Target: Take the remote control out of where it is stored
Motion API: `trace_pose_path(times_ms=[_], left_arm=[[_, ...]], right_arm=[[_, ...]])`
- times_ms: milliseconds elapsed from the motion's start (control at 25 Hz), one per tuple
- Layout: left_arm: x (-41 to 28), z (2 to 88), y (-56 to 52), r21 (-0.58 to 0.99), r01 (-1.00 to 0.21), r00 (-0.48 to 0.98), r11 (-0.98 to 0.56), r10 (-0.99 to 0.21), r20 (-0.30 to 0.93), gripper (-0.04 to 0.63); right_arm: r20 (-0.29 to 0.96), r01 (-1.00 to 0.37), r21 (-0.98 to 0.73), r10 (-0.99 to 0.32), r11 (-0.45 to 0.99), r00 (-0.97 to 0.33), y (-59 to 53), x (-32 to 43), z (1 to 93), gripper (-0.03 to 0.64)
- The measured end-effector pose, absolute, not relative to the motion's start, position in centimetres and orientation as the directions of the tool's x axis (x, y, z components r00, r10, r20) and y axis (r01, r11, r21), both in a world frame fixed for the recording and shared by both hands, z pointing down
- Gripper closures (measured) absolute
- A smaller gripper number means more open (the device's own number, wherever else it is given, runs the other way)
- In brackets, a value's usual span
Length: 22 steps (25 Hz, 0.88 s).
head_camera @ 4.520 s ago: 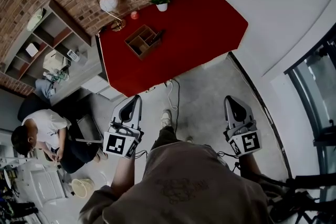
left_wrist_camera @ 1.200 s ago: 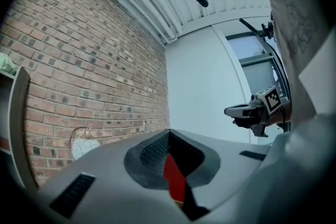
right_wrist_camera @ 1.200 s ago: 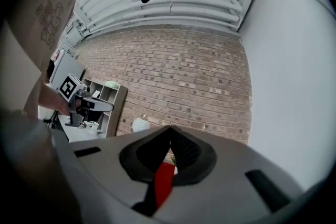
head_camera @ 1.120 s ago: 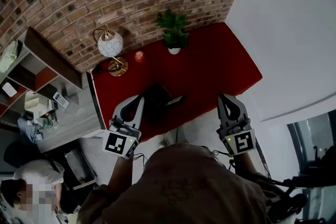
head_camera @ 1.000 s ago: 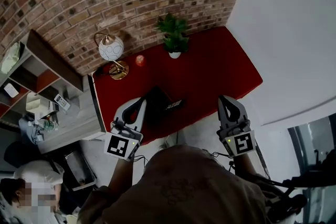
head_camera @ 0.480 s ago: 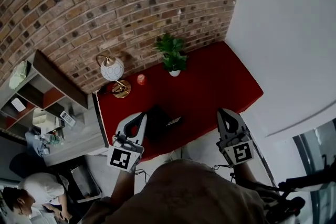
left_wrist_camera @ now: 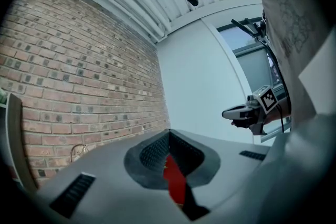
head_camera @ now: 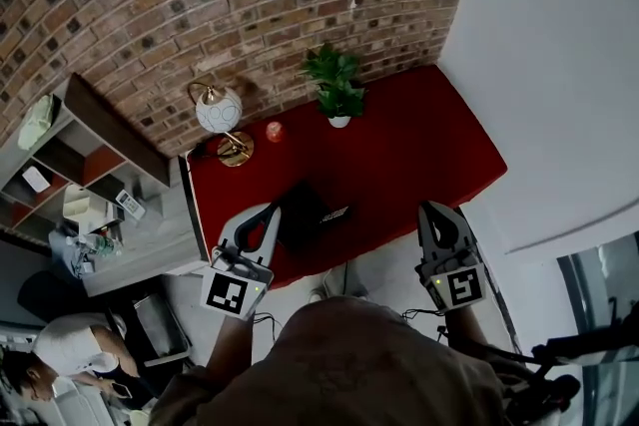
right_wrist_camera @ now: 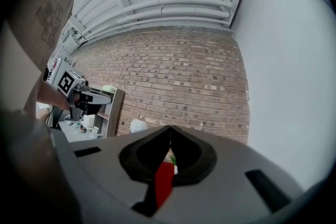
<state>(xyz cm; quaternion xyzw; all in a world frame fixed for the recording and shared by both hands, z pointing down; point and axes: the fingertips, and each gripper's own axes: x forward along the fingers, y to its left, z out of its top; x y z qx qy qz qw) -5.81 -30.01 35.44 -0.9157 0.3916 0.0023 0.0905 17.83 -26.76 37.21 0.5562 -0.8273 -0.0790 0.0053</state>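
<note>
A red table (head_camera: pixel 419 145) stands against the brick wall. On its near part sits a dark storage box (head_camera: pixel 300 214), and a black remote control (head_camera: pixel 336 213) pokes out of its right side. My left gripper (head_camera: pixel 272 208) hovers at the box's left edge, jaws shut and empty. Right of the box and clear of it, my right gripper (head_camera: pixel 429 207) hangs over the table's near edge, also shut with nothing in it. In the left gripper view the left gripper (left_wrist_camera: pixel 169 134) has its tips together; the right gripper view shows the right gripper (right_wrist_camera: pixel 169 127) the same.
A globe lamp (head_camera: pixel 220 110), a small red candle (head_camera: pixel 274 131) and a potted plant (head_camera: pixel 337 85) stand along the table's far edge. A shelf unit (head_camera: pixel 90 155) with clutter is at the left, and a person (head_camera: pixel 60 364) sits at the lower left. A white wall (head_camera: pixel 559 65) is on the right.
The table has come much closer since the earliest frame, and both grippers now reach its near edge. Over the last second the view shifted slightly; both grippers stayed shut.
</note>
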Motion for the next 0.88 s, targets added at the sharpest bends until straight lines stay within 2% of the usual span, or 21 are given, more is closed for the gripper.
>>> trace_pose_path(times_ms=[640,760,880], left_arm=[[-8.4,36.3,-30.0,-0.148,-0.743,0.664,-0.652,-0.746,-0.047,0.597],[-8.4,36.4,-30.0,-0.144,-0.744,0.664,-0.652,-0.746,-0.053,0.597],[-8.4,36.6,-29.9,-0.136,-0.744,0.665,-0.654,-0.745,-0.055,0.597]], right_arm=[[-0.048,-0.882,0.179,-0.891,0.436,-0.451,-28.5,15.1,37.2,0.603],[-0.019,-0.850,0.225,-0.870,0.477,-0.493,-28.9,14.6,37.6,0.603],[0.060,-0.785,0.287,-0.828,0.550,-0.558,-29.3,13.7,38.7,0.603]])
